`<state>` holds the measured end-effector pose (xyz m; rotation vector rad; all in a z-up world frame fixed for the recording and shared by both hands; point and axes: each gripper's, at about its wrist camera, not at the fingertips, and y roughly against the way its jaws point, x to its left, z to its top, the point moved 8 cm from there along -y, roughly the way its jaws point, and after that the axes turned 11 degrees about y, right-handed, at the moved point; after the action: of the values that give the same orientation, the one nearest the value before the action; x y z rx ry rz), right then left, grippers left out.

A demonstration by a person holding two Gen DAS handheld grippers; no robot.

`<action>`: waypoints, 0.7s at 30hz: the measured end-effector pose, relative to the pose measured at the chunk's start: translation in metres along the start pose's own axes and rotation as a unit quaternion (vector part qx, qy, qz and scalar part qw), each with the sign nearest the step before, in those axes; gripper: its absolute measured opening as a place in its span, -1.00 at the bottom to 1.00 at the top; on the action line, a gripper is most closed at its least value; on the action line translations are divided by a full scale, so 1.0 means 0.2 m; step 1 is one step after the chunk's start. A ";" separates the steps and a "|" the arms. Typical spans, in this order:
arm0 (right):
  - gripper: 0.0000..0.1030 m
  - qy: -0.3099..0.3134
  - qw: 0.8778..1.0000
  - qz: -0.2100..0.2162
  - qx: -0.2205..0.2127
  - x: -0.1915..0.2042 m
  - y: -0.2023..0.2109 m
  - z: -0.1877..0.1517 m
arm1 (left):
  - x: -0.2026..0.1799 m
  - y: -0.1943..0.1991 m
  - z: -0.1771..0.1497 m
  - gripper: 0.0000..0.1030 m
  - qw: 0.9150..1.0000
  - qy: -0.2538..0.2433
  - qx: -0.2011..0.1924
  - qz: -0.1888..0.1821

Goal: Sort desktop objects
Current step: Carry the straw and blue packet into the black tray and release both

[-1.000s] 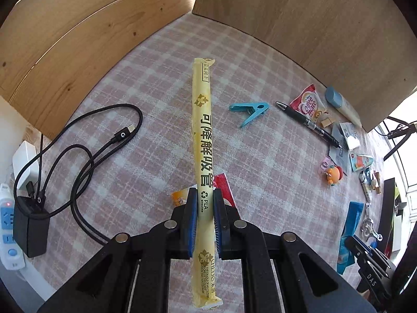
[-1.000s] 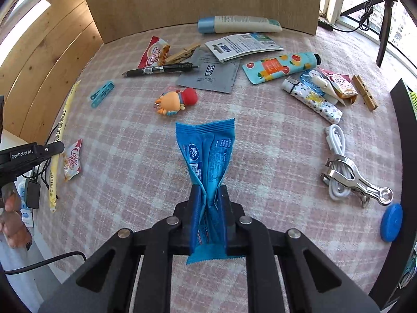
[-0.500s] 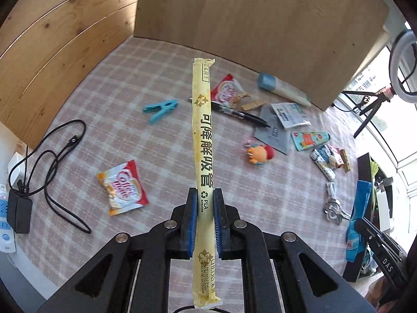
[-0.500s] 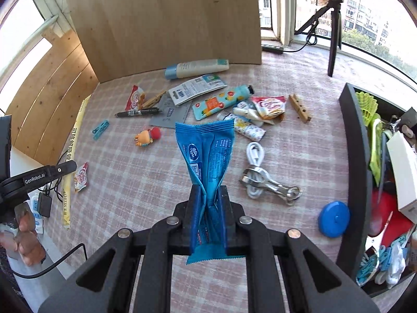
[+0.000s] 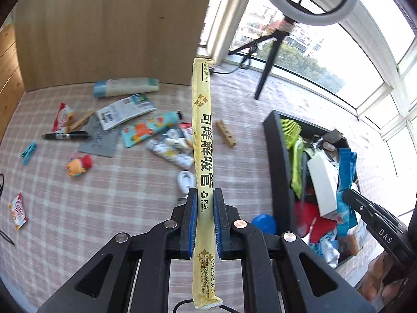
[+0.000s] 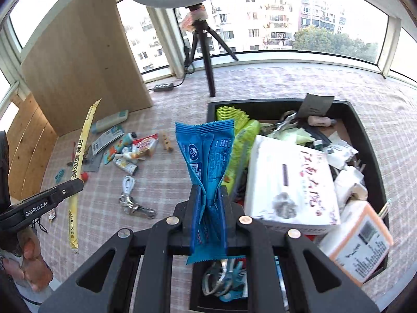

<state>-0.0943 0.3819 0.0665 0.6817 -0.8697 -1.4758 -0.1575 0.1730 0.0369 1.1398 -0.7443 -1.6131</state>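
Observation:
My left gripper (image 5: 204, 195) is shut on a long yellow straw packet (image 5: 202, 120), held above the checked tablecloth just left of the black storage box (image 5: 280, 172). The same yellow packet (image 6: 80, 161) and the left gripper's body show at the left of the right wrist view. My right gripper (image 6: 210, 193) is shut on a crumpled blue snack wrapper (image 6: 208, 151), which hangs over the near left edge of the black box (image 6: 365, 140). In the left wrist view that blue wrapper (image 5: 345, 180) hangs over the box's right side.
The box is crowded with a white carton (image 6: 289, 177), green items (image 6: 234, 120) and an orange-edged box (image 6: 362, 237). On the cloth lie a tube (image 5: 149, 127), a pen (image 5: 65, 135), a toy (image 5: 78, 164), a wooden clip (image 5: 226, 137), a white cable (image 6: 128, 182), a blue lid (image 5: 263, 223). A tripod (image 6: 206, 49) stands behind.
Both grippers have swung right and upward, from over the scattered items to the black box. Each keeps its hold: yellow packet left, blue wrapper right.

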 end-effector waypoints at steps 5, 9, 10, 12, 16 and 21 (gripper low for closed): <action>-0.74 -0.021 0.999 -0.029 -0.001 -0.32 0.06 -0.01 | -0.43 -0.08 -0.09 -0.80 0.998 -0.054 0.017 -0.027; -0.74 -0.042 0.998 -0.042 -0.001 -0.51 0.08 -0.03 | -0.71 -0.12 -0.15 -0.80 0.994 -0.093 0.025 -0.042; -0.74 -0.047 0.998 -0.043 -0.001 -0.54 0.08 -0.04 | -0.76 -0.13 -0.16 -0.80 0.994 -0.101 0.026 -0.045; -0.74 -0.056 0.997 -0.047 0.000 -0.60 0.09 -0.05 | -0.86 -0.14 -0.18 -0.80 0.992 -0.115 0.030 -0.049; -0.74 -0.066 0.997 -0.051 0.000 -0.69 0.08 -0.07 | -1.01 -0.16 -0.22 -0.80 0.988 -0.137 0.039 -0.057; -0.12 -0.070 0.996 -0.050 -0.013 -0.73 0.12 -0.05 | -1.13 -0.21 -0.29 -0.03 0.984 -0.152 0.065 -0.073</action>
<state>-0.0589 0.5262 0.0696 0.6143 -0.9324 -1.6374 -0.1023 0.4034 0.0514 1.0719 -0.9946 -1.9121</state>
